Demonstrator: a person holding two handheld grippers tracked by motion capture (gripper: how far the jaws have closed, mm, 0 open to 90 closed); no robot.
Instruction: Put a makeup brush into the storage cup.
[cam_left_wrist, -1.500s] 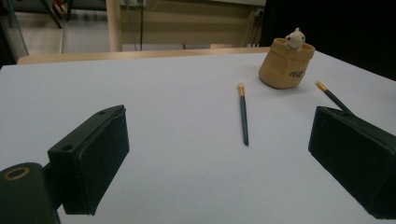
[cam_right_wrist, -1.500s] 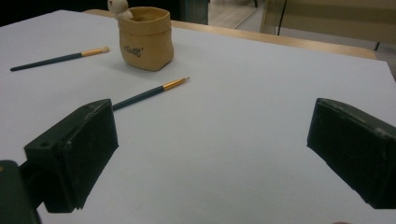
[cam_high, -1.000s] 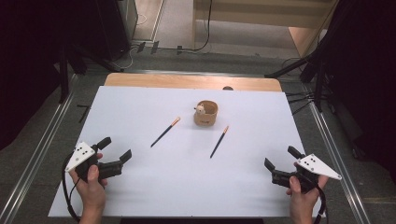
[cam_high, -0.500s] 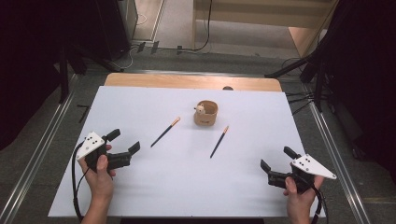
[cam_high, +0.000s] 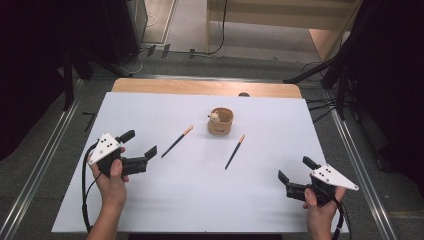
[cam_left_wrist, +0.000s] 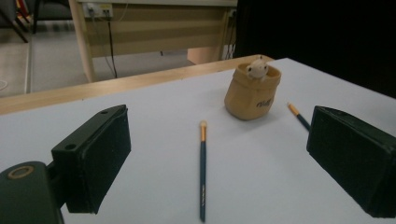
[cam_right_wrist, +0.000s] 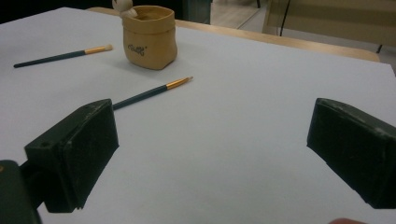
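Plainly, both matte black tools, left tool (cam_high: 141, 143) and right tool (cam_high: 295, 169), gape wide and empty near slim brushes (cam_high: 177, 141) and a soft tan pouch (cam_high: 220, 121).

Two thin brushes and a small tan pot on the white table (cam_high: 150, 210). Left brush (cam_high: 177, 141): dark blue handle, gold ferrule, pale tip, lying flat and diagonal, tip toward the pot, just left of it and not touching; in the left gripper view it lies between the spread jaws, tip pointing away. Right brush (cam_high: 234, 152): same build, thinner tip, flat and diagonal, just right of and nearer than the pot, also apart from it. Pot (cam_high: 220, 121): soft-sided, tan, upright, open top, dark lettering on the side, small white figure at the rim. It stands between the two brush tips.
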